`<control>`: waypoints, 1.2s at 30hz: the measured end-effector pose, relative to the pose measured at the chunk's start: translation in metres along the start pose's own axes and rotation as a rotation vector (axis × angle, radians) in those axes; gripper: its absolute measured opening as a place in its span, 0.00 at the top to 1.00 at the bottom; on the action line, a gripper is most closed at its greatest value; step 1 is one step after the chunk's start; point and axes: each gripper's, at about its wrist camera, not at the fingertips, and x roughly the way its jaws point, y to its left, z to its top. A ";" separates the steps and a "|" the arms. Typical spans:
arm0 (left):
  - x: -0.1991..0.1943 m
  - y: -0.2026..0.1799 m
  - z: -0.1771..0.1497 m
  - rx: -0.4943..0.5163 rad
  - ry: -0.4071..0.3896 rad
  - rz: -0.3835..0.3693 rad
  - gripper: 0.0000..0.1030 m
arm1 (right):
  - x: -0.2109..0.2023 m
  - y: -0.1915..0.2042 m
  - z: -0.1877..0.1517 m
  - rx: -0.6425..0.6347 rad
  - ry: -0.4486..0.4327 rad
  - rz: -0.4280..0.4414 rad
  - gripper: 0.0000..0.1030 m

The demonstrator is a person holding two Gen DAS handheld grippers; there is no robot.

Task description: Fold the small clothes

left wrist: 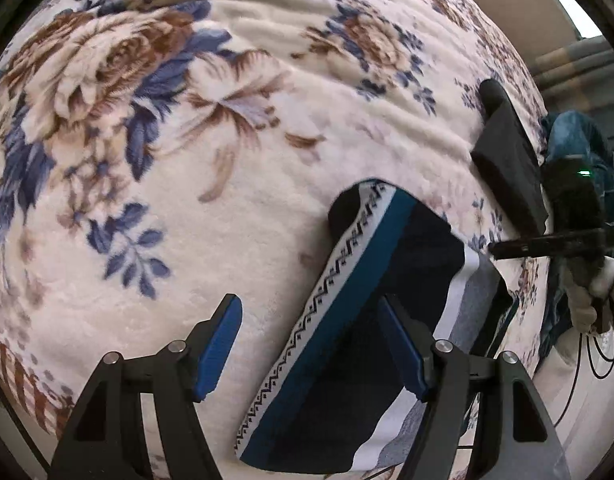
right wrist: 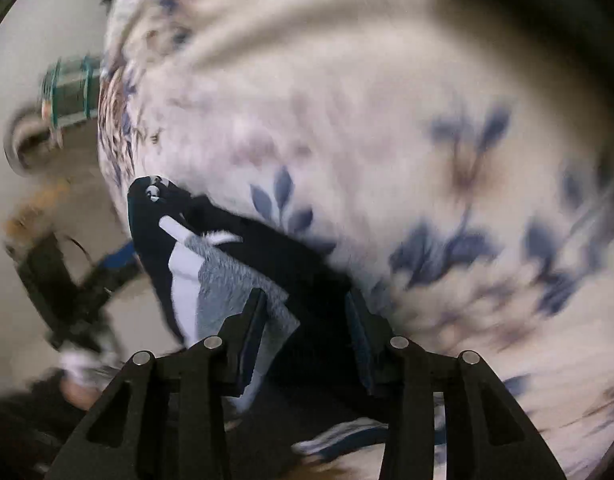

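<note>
Fleece blanket, cream with large brown roses and blue leaves, covers the whole surface under both claws; its pile looks soft and lies in shallow ripples toward 12 o'clock in the left wrist view. On it lies a small folded garment, a knit piece in dark navy with a teal band, a white strip carrying a fine zigzag pattern, and a heathered grey panel at its 3 o'clock edge. It runs as a long slanted slab from 1 o'clock down to 6 o'clock, and its lower end is cut off by the frame.

The left claw is spread wide, with nothing between its blue-padded fingers; the 3 o'clock finger hangs over the dark part of the garment, the 9 o'clock one over bare blanket. Whether either touches the fabric cannot be told.

The right claw is also parted, its fingers straddling the garment's dark and grey folds, not visibly pinching them. That view is smeared by blur, so the patterns and the objects at 9 o'clock are hard to make out. In the left wrist view, the right claw appears at 3 o'clock as a black wedge, partly cut off.
</note>
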 end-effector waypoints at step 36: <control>0.070 -0.028 0.072 0.012 0.060 -0.270 0.51 | -0.086 -0.103 -0.157 0.386 -0.494 0.019 0.24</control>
